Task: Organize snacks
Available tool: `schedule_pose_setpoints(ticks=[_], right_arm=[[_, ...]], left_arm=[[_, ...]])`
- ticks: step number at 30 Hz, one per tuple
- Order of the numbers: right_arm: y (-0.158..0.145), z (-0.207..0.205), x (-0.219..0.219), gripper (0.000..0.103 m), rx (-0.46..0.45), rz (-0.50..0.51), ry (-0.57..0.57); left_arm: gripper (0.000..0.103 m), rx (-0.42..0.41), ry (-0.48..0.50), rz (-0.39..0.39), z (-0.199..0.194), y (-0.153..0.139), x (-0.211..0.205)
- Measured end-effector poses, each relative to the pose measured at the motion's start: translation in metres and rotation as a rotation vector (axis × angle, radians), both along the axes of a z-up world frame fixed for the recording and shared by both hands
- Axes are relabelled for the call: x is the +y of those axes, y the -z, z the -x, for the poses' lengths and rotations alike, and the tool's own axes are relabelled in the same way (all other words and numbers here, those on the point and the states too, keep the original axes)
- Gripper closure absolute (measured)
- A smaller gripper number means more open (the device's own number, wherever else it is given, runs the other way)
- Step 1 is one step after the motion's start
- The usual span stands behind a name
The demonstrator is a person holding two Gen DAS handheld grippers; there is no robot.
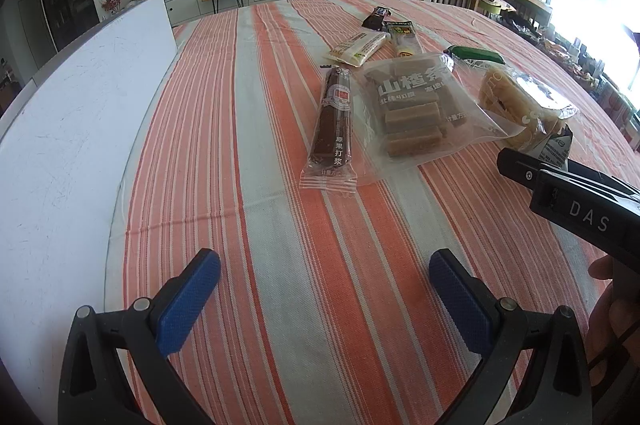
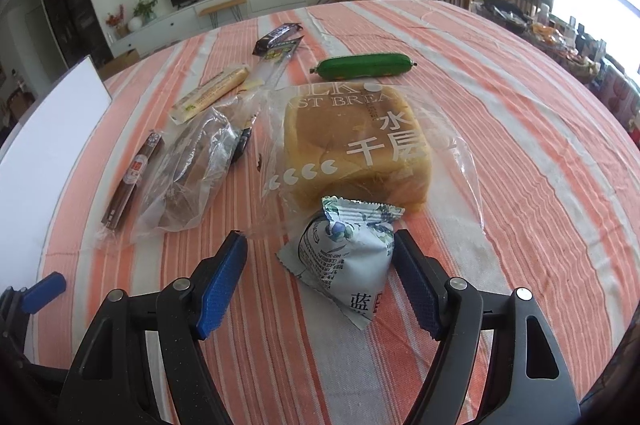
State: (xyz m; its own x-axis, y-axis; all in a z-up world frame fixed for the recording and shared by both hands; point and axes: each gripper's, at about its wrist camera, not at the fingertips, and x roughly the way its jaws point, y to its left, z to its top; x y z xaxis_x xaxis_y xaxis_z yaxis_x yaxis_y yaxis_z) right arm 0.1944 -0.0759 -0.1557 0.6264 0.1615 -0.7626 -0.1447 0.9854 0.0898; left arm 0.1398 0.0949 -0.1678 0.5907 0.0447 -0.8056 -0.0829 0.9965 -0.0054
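Right gripper [image 2: 320,281]: jaws apart, blue pads either side of the blueberry pastry packet; right pad at the packet's edge, contact not determinable; left pad clear of it.
Left gripper [image 1: 324,301]: jaws spread wide over bare striped tablecloth [image 1: 280,225], nothing between the pads.
Blueberry pastry packet [image 2: 348,257]: pale printed wrapper, lying on the cloth, its top crimp against the toast bag.
Milk toast loaf [image 2: 356,141]: in clear printed bag, directly behind the packet.
Hawthorn strips bag [image 1: 416,109]: clear, flat on cloth, left of the loaf.
Hawthorn roll [image 1: 334,121]: long dark bar, just beside that bag's left edge.
Green sausage [image 2: 366,65]: lying crosswise beyond the loaf.
Cream-coloured bar [image 2: 212,93], yellow-labelled clear sachet [image 1: 404,39], dark wrapper [image 2: 278,35]: clustered farthest back.
White board [image 1: 72,113]: along the table's left edge.
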Motion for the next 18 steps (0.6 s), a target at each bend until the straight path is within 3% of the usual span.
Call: schedule_pose_setpoints(ticks=[8,18], right_arm=[[0.0024,0.001,0.0113,0.025,0.006,0.076,-0.007],[0.0009,-0.0041,0.0111,0.026,0.019,0.089,0.022]], left_arm=[[0.0,0.0,0.0,0.0,0.0001,0.0,-0.0001],[0.0,0.0,0.0,0.0,0.0002,0.0,-0.0002]])
